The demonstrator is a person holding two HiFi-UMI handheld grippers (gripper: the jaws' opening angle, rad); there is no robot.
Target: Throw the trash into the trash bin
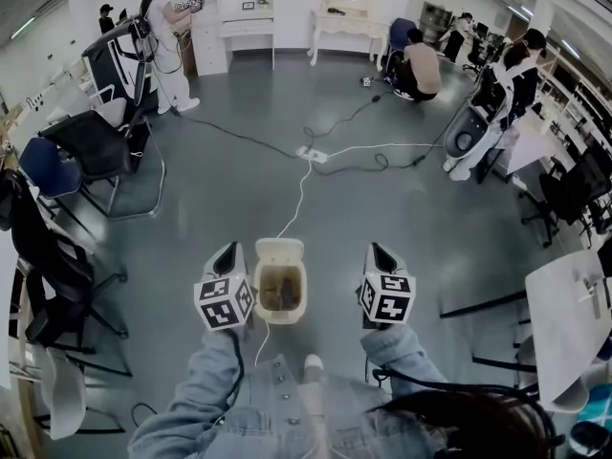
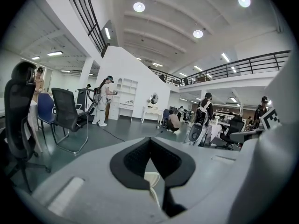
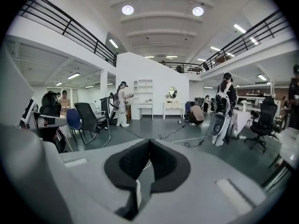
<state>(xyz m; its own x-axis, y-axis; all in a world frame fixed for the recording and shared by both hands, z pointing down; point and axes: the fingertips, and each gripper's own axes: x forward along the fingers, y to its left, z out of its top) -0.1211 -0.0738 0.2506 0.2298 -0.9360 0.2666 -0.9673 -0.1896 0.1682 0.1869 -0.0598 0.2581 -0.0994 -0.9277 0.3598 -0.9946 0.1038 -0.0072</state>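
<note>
Both sets of jaws are together with nothing in them: left gripper [image 1: 229, 250] and right gripper [image 1: 375, 250] flank the open trash bin [image 1: 260, 299] on the floor. The brownish trash [image 1: 280, 290] looks to be inside it. Main risk: you swing a gripper inward, clip the rim and tip the bin. The white cable [image 1: 296, 199] runs right up to it, so it could snag.

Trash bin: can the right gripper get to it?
Probably yes. The trash bin stands open on the floor, close beside the right gripper, and nothing shows between them.
</note>
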